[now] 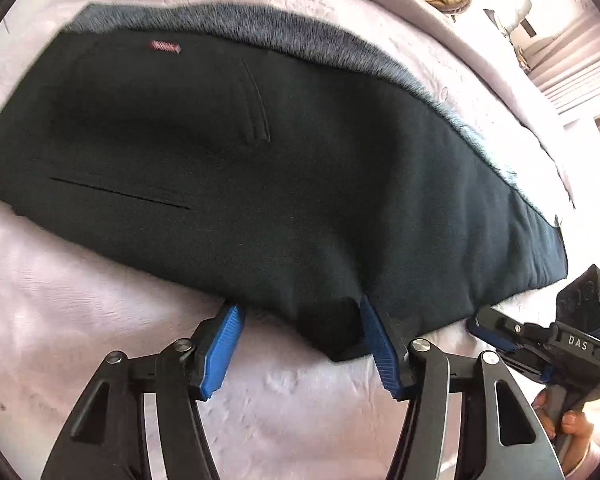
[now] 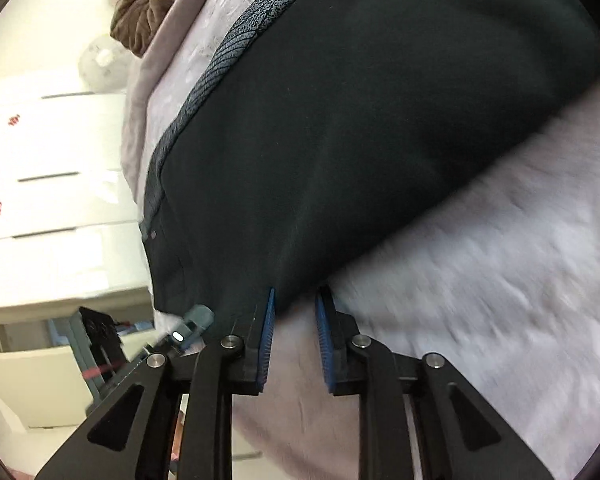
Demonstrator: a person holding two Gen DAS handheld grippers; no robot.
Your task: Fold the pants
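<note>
Both your grippers, left (image 1: 300, 344) and right (image 2: 296, 336), sit with fingers apart at the pants' (image 1: 260, 160) near edge on the bed (image 1: 80, 320); pinch it next, then fold.

A pale lilac bedspread (image 2: 500, 260) covers the bed, its surface soft and textured. At the far edge lies a heap of brown and tan striped fabric (image 2: 148, 4). Beyond it stands a white drawer unit (image 2: 56, 152) with dark slot handles, washed in bright daylight.
</note>
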